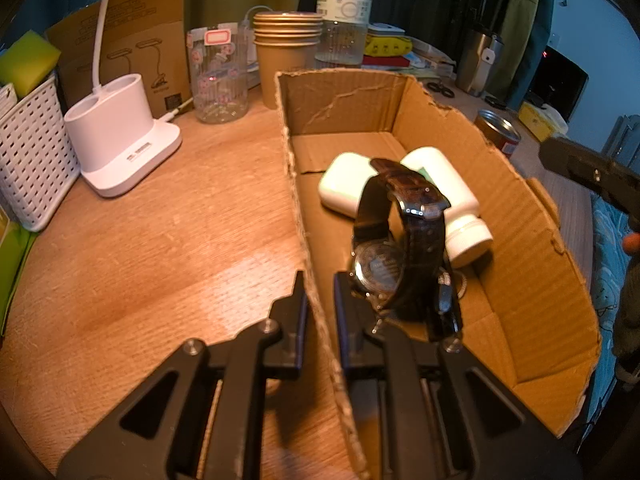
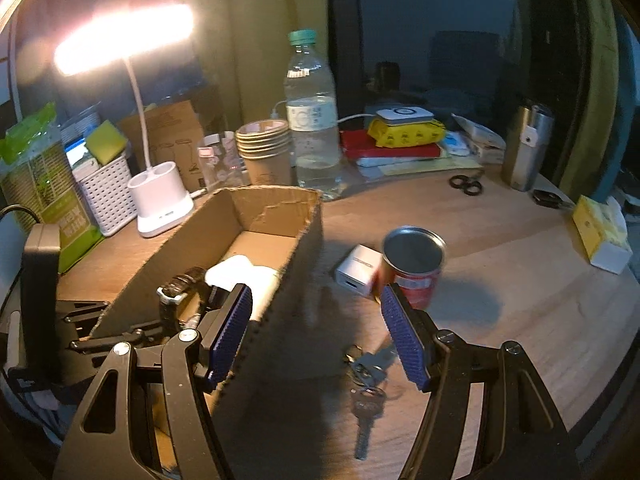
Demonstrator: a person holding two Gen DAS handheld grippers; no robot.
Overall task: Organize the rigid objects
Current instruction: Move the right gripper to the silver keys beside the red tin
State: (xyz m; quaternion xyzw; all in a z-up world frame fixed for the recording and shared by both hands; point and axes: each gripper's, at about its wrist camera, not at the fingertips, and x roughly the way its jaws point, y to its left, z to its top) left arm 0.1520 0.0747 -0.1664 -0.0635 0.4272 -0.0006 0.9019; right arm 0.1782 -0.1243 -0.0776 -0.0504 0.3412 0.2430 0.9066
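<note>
An open cardboard box [image 1: 520,248] sits on the wooden desk. My left gripper [image 1: 320,284] is shut on the box's left wall, one finger on each side. Inside the box a black-strapped watch [image 1: 404,240] stands just past the inner finger, with a white case [image 1: 344,184] and a white bottle [image 1: 460,208] behind it. My right gripper [image 2: 316,320] is open and empty, over the box's right wall [image 2: 296,272]. On the desk to its right lie a bunch of keys [image 2: 366,376], a white charger cube [image 2: 358,270] and a red can [image 2: 414,266].
A white lamp base [image 1: 120,140], white basket [image 1: 32,160], patterned glass [image 1: 218,76], stacked paper cups [image 1: 286,52] and water bottle [image 1: 344,12] stand behind the box. Scissors [image 2: 466,184], a steel tumbler [image 2: 526,148] and a yellow box [image 2: 600,236] are at the right.
</note>
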